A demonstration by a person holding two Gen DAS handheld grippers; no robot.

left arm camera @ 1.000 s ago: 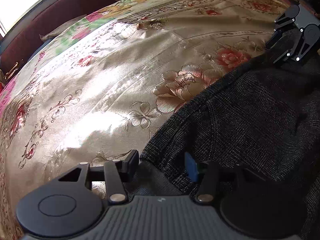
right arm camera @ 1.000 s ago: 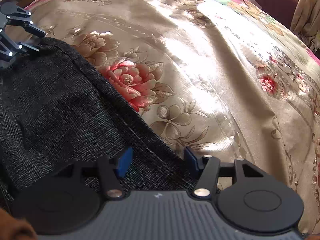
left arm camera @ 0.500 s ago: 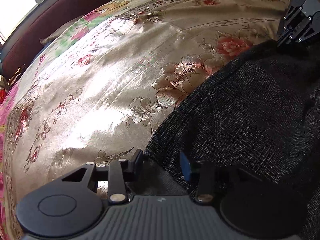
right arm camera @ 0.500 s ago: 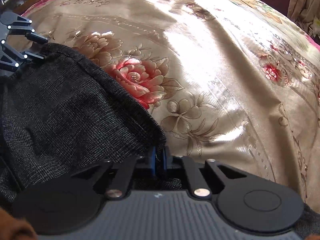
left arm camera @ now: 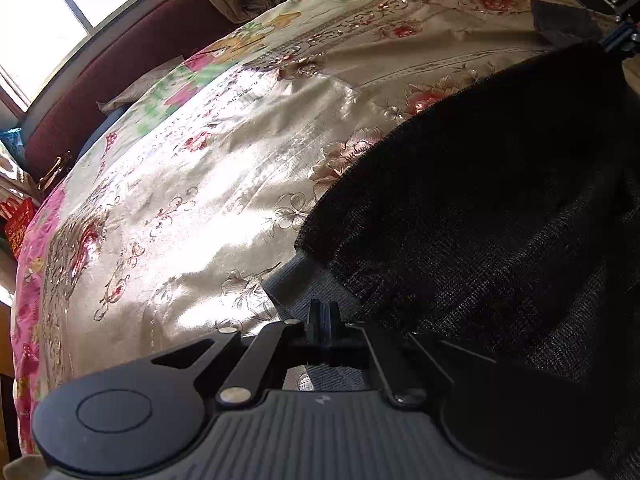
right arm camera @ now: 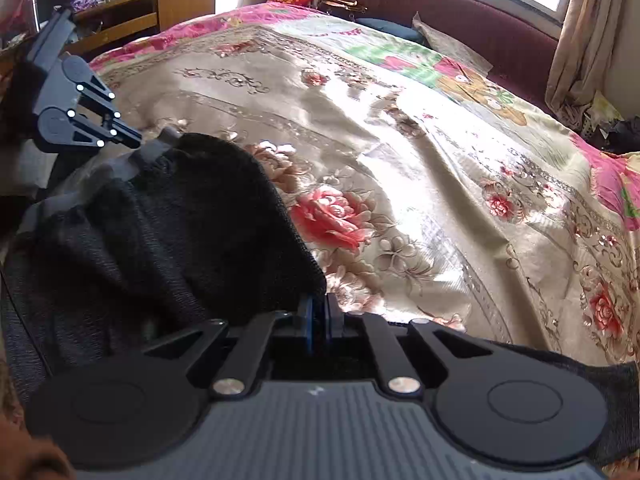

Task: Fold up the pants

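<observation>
Left tongs (left arm camera: 324, 314) now pinched on pants (left arm camera: 500, 208), right tongs (right arm camera: 320, 314) still clamped, hem lifted

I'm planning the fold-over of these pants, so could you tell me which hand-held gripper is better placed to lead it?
Neither clearly: the left hand-held gripper and right hand-held gripper are each shut on an edge of the pants, lifted off the bedspread. They should probably move together.

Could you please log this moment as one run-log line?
left gripper: jaws shut on pants | right gripper: jaws shut on pants | bedspread beneath
</observation>
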